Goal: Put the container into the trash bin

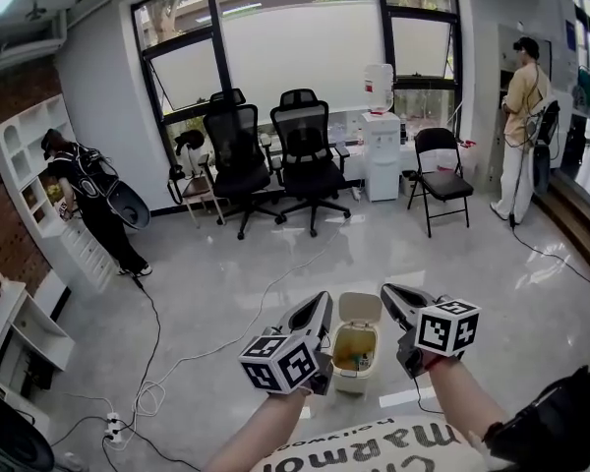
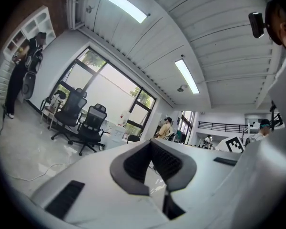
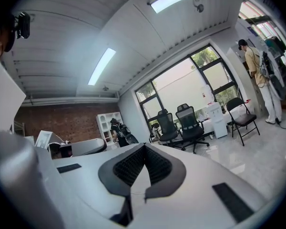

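Observation:
A small cream trash bin (image 1: 346, 372) stands on the floor right in front of me with its lid (image 1: 360, 308) tipped up. Inside it lies a small object with a greenish part (image 1: 363, 363), perhaps the container; I cannot tell for sure. My left gripper (image 1: 321, 305) hovers just left of the bin, held level and shut with nothing in it. My right gripper (image 1: 391, 294) hovers just right of the bin, its pads also together and empty. The left gripper view shows the left gripper (image 2: 150, 143) closed, and the right gripper view shows the right gripper (image 3: 144, 146) closed, both pointing across the room.
Two black office chairs (image 1: 305, 155) and a white water dispenser (image 1: 381, 150) stand by the window, with a folding chair (image 1: 441, 170) to the right. One person (image 1: 93, 205) bends at white shelves on the left, another person (image 1: 521, 116) stands far right. Cables (image 1: 152, 382) and a power strip (image 1: 111, 427) lie on the floor at the left.

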`<state>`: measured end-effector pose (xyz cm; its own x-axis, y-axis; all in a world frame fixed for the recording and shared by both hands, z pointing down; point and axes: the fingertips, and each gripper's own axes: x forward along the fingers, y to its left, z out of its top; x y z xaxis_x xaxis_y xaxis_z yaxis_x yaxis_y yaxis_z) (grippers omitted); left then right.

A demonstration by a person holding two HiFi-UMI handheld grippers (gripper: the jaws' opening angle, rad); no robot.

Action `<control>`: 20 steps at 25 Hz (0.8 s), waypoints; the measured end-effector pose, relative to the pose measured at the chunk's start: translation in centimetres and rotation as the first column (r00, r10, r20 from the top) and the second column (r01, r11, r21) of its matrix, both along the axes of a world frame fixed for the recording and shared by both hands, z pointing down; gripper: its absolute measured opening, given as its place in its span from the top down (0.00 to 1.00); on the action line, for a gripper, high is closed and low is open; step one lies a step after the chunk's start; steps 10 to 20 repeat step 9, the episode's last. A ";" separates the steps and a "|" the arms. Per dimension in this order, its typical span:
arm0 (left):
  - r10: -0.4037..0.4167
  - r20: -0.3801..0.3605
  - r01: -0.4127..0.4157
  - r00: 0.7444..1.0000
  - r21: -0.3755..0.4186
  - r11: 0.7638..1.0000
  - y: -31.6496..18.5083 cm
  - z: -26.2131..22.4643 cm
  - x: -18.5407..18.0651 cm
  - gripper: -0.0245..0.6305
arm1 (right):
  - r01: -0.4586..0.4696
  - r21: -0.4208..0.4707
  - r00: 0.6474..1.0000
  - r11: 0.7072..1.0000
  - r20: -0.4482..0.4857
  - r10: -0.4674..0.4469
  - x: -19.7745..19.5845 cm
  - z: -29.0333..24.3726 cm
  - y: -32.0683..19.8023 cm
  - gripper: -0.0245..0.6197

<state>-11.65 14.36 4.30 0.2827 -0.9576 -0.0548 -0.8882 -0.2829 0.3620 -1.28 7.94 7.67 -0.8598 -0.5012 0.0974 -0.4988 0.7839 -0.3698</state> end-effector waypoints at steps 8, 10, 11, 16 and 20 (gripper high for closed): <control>-0.013 0.024 0.013 1.000 0.011 1.000 -1.4 -0.6 0.8 0.95 | 0.012 -0.019 1.000 1.000 -0.015 -0.012 1.0 0.2 -2.3 0.96; -0.018 0.019 0.018 1.000 0.011 1.000 -1.6 -0.7 0.6 0.95 | 0.014 -0.018 1.000 1.000 -0.017 -0.014 0.9 0.1 -2.4 0.96; -0.018 0.019 0.018 1.000 0.011 1.000 -1.6 -0.7 0.6 0.95 | 0.014 -0.018 1.000 1.000 -0.017 -0.014 0.9 0.1 -2.4 0.96; -0.018 0.019 0.018 1.000 0.011 1.000 -1.6 -0.7 0.6 0.95 | 0.014 -0.018 1.000 1.000 -0.017 -0.014 0.9 0.1 -2.4 0.96; -0.018 0.019 0.018 1.000 0.011 1.000 -1.6 -0.7 0.6 0.95 | 0.014 -0.018 1.000 1.000 -0.017 -0.014 0.9 0.1 -2.4 0.96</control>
